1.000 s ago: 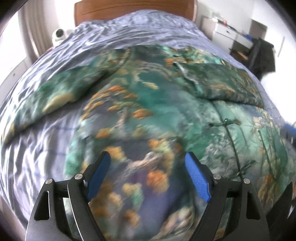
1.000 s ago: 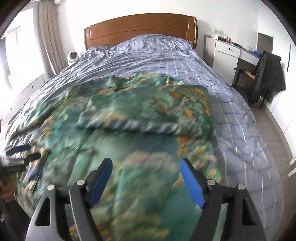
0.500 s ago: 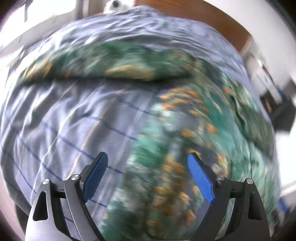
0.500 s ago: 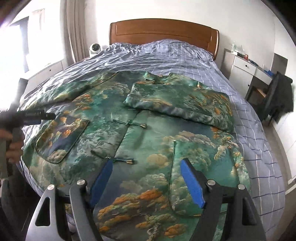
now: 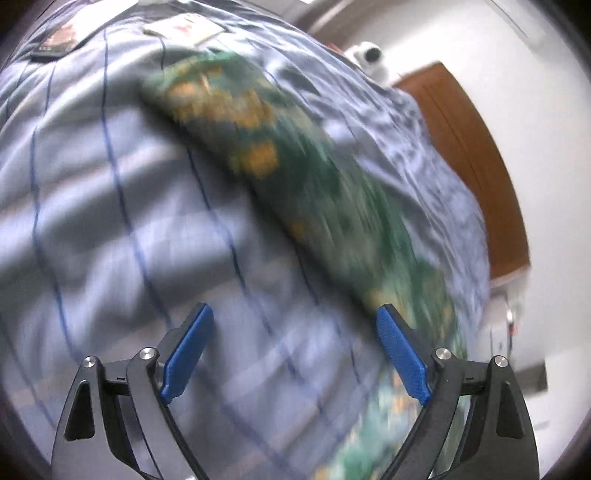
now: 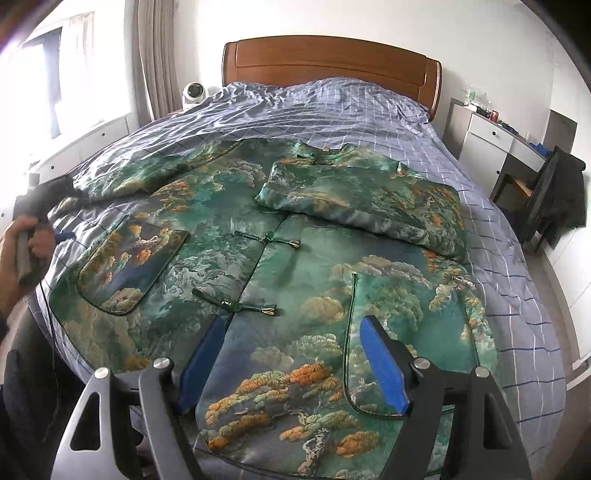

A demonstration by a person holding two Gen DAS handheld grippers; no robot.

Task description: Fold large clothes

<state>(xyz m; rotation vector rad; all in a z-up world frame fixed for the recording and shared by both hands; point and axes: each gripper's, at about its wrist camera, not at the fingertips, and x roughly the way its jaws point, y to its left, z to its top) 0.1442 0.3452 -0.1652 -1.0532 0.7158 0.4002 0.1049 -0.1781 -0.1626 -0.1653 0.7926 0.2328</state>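
A large green jacket (image 6: pixel 295 258) with orange tree print and knot buttons lies spread front-up on the bed. Its right sleeve (image 6: pixel 369 199) is folded across the chest; its left sleeve (image 6: pixel 147 173) lies stretched out to the left. My right gripper (image 6: pixel 291 354) is open and empty, above the jacket's bottom hem. My left gripper (image 5: pixel 295 347) is open and empty, over the checked bedsheet (image 5: pixel 110 221) beside the left sleeve (image 5: pixel 295 162), which is blurred. It also shows at the far left of the right wrist view (image 6: pixel 48 199), held in a hand.
The bed has a wooden headboard (image 6: pixel 332 62). A white round device (image 6: pixel 194 92) stands beside it at the left. A white desk (image 6: pixel 498 140) and a chair with dark clothes (image 6: pixel 554 199) stand right of the bed. Papers (image 5: pixel 184 27) lie on the bed's edge.
My left gripper has swung left, off the jacket's body to the bedsheet by the left sleeve. My right gripper has steadied over the hem. Both stay open.
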